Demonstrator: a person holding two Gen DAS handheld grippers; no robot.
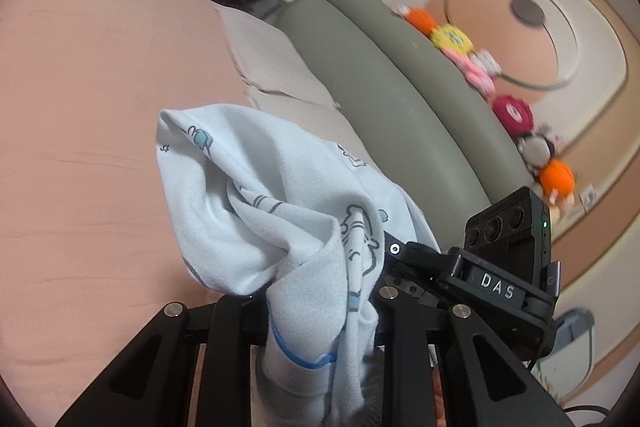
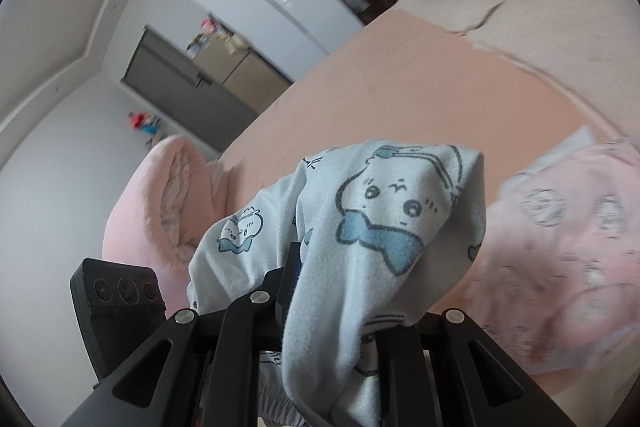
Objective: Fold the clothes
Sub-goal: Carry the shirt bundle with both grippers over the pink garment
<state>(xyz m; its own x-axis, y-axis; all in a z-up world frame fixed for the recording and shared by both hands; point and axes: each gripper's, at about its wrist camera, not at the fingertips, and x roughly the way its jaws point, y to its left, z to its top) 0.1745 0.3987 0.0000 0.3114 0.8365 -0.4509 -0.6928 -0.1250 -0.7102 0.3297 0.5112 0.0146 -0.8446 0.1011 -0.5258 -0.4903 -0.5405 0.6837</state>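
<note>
Both wrist views tilted, some motion blur. My left hand-held gripper [image 1: 308, 311] is clamped on a pale blue cartoon-print garment [image 1: 256, 195]; the cloth bunches up and forward from between the fingers and a blue-trimmed edge hangs down behind them. My right hand-held gripper [image 2: 328, 311] is likewise closed on the same print, the fabric draped over and past its fingers, with a big bow-tie character facing the camera. The garment is off the bed [image 1: 88, 99], carried in the air above the peach sheet, not laid flat. Key relation: the cloth lies straight ahead of each hand-held gripper, crumpled, so I cannot read a long axis yet; it seems to run between the two grips. In the left view the right hand-held gripper's body [image 1: 492, 287] sits just beside mine, so the two grips are near each other and neither hand is clearly closer. A pink printed garment [image 2: 568, 251] lies on the bed to the right. Judgement: spreading or laying down would need the grips drawn apart over the open sheet.
</note>
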